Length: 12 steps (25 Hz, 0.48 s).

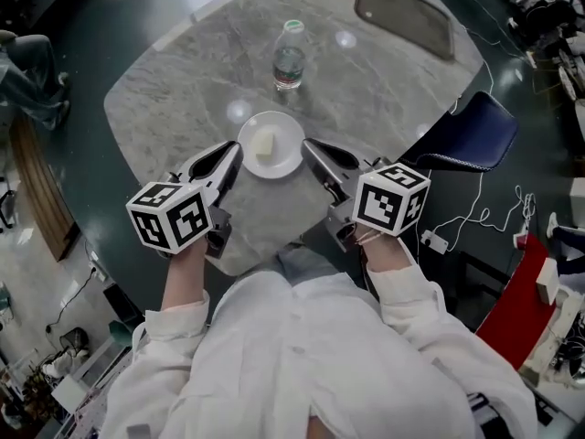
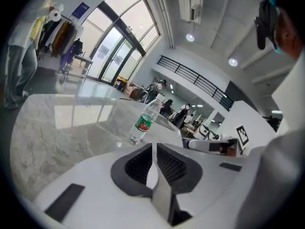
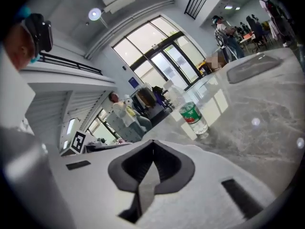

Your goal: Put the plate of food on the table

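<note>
A white plate (image 1: 285,133) with a pale block of food (image 1: 265,144) is over the near part of the marble table (image 1: 174,90); I cannot tell whether it rests on the top. My left gripper (image 1: 236,154) meets the plate's left rim and my right gripper (image 1: 309,146) meets its right rim. In the left gripper view the left gripper (image 2: 153,149) has its ribbed pads nearly together on a thin white sliver of rim. In the right gripper view the right gripper (image 3: 152,147) has its pads closed to a thin line.
A clear water bottle (image 1: 289,58) with a green label stands just beyond the plate, bottle (image 2: 143,123) and bottle (image 3: 194,118). A dark oblong tray (image 1: 402,12) lies at the far right of the table. A blue chair (image 1: 475,135) stands at the right edge.
</note>
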Each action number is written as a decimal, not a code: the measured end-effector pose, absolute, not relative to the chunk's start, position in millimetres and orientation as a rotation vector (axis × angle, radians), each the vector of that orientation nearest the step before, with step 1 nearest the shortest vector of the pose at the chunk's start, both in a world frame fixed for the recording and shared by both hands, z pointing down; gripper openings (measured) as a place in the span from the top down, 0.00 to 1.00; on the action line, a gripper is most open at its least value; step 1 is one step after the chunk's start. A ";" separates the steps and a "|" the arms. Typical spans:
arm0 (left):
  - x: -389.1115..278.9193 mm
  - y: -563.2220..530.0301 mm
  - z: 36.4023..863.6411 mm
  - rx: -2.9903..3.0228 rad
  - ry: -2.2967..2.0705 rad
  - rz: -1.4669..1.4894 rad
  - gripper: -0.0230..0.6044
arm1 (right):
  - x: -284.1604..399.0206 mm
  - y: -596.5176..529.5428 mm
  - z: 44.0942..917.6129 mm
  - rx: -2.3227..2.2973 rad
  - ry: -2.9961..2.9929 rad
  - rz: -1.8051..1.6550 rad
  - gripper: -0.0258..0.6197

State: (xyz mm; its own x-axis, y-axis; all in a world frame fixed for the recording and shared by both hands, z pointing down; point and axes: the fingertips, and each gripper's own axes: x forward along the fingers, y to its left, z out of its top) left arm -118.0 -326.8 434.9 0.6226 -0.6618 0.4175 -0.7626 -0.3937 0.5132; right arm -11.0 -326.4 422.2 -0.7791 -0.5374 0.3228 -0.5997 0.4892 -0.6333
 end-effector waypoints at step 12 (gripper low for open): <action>-100.8 -276.5 372.8 2.285 -1.026 0.023 0.91 | -22.2 -278.2 375.1 0.988 -2.776 1.052 0.96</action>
